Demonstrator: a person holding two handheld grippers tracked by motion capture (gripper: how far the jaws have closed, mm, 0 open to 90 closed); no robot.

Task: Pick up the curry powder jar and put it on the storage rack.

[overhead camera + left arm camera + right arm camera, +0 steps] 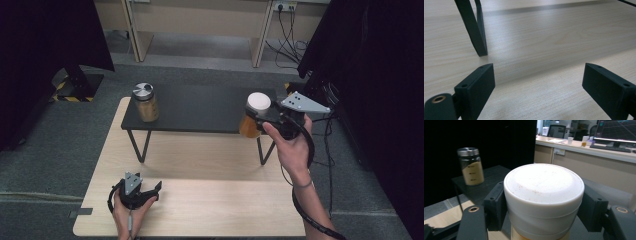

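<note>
Left gripper (pixel 150 192) at 7 o'clock on the wooden table (pixel 200 210), jaws spread, empty. Silver-lidded jar (pixel 145 102) at 11 o'clock on the black shelf (pixel 200 107). Right gripper (pixel 255 119) at 2 o'clock, clamped around the white-lidded jar (pixel 544 195).

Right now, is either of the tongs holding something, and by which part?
The right tongs grip the orange-filled jar by its white lid, one jaw on each side. The left tongs are open and hold nothing.

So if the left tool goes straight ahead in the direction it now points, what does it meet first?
Probably nothing soon. The left tool is open, with bare wooden table ahead between its jaws. The black shelf leg stands left of that line, so it would likely be missed, though depth is unclear.
</note>
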